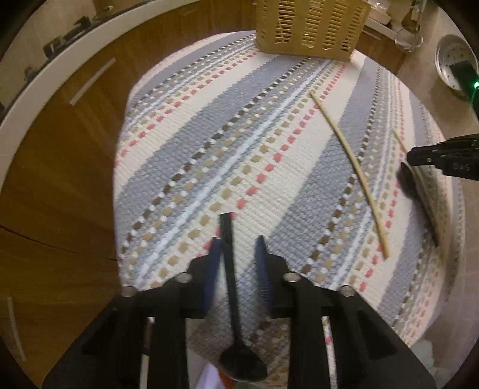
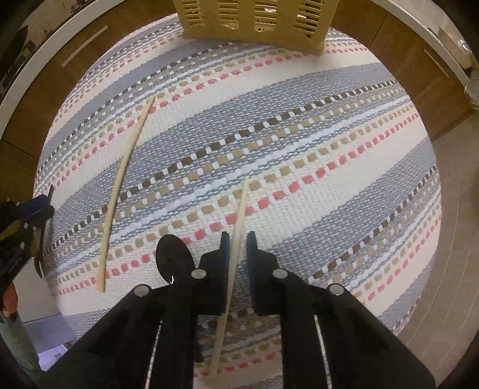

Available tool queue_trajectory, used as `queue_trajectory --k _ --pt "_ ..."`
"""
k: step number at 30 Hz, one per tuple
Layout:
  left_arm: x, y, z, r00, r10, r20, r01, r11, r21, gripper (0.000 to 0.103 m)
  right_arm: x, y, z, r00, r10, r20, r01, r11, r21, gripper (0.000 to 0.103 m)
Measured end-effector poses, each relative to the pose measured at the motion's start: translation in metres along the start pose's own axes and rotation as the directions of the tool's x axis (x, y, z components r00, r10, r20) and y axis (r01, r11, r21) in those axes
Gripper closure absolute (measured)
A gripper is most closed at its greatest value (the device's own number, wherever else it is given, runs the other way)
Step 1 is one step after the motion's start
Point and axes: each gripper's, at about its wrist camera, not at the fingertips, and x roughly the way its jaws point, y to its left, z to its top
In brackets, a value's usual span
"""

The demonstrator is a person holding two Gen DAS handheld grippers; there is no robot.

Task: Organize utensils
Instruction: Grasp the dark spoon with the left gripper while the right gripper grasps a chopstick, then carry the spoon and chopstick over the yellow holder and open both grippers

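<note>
Between the right claw parted fingers, chopstick runs lengthwise; left claw, open, straddles black spoon.

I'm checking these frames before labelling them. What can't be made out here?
- Basket contents: both views, top edge crops it.
- Second black spoon: right wrist, handle hidden under right gripper.
- Chopstick grip: contact with pads unclear.
- Black spoon between left gripper fingers: contact blurred.
</note>
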Motion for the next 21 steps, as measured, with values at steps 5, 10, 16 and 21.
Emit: queue_trajectory --k 5,10,16,21 --pt "-0.003 -0.004 -0.006 0.998 0.058 0.033 -0.059 0.998 0.025 0.097 -0.001 0.003 -0.007 1.0 -0.021 0.018 0.021 0.999 -0.026 0.098" --pt "-0.007 0.001 -0.008 0.998 -0.016 0.059 0.016 1.0 -0.011 0.099 -0.006 -0.002 -0.019 0.999 0.007 0.031 -0.005 0.999 -0.046 0.099" --pt "-0.03 0.008 0.008 0.98 -0.127 0.155 0.141 0.986 -0.084 0.099 -0.026 -0.015 -0.038 0.989 0.094 0.114 -0.089 0.995 -0.049 0.099" --pt "-0.05 0.004 0.029 0.938 -0.209 0.278 0.25 0.96 -0.123 0.099 -0.05 -0.03 -0.045 0.964 0.155 0.217 -0.146 0.988 -0.056 0.099"
